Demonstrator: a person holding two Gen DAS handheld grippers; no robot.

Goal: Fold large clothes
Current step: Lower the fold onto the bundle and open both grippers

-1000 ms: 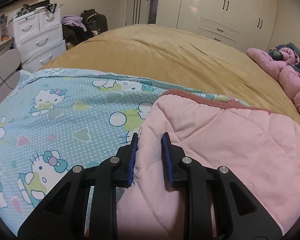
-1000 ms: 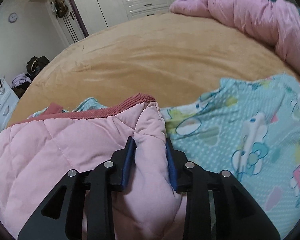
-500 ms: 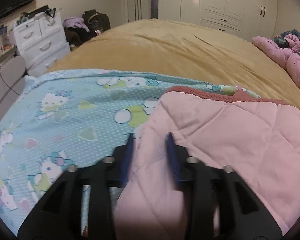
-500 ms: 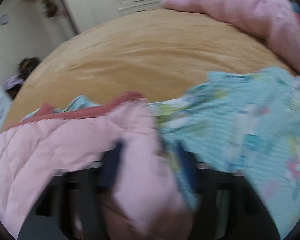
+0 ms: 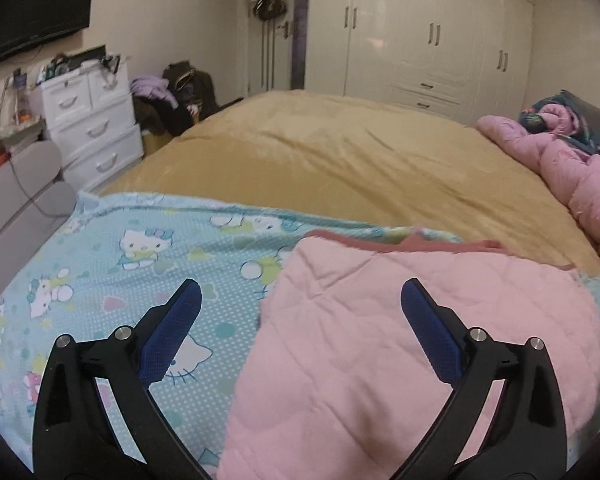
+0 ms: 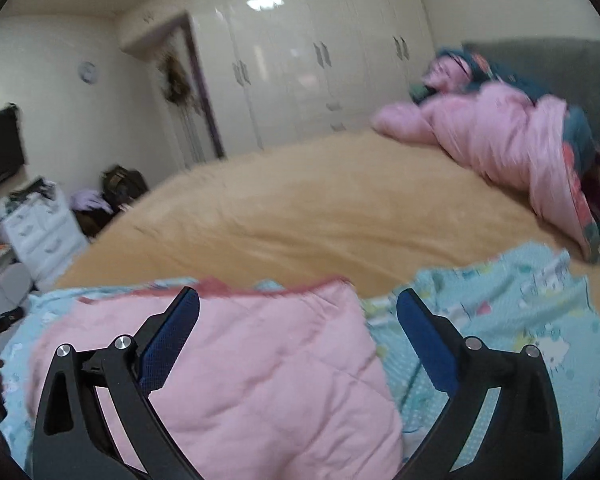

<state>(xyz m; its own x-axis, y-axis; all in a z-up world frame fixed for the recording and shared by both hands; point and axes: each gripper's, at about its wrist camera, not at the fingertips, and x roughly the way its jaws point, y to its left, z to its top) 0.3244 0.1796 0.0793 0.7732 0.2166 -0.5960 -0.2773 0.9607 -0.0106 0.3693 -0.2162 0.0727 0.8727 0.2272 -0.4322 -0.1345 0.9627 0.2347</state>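
Note:
A pink quilted garment (image 5: 380, 340) with a dark-pink trimmed edge lies folded over light-blue cartoon-cat fabric (image 5: 140, 264) on the tan bed cover (image 5: 340, 160). My left gripper (image 5: 300, 286) hangs above the pink fold's left edge. Its jaws are opening wide, and the blue pads (image 5: 172, 328) touch nothing. In the right wrist view, which is blurred, the same pink garment (image 6: 240, 360) and blue fabric (image 6: 500, 312) lie below my right gripper (image 6: 298, 294). Its jaws are opening too. The pink fold's right edge shows in the gap, free of both pads.
A bunched pink duvet (image 5: 572, 172) lies at the bed's right end near a grey headboard (image 6: 560, 64). White drawers (image 5: 92, 120), bags and a grey seat (image 5: 16, 200) stand left of the bed. White wardrobes (image 5: 420, 32) line the far wall.
Both grippers let go of the pink fold, opened wide and rose away from it. The fold now lies flat on the blue fabric.

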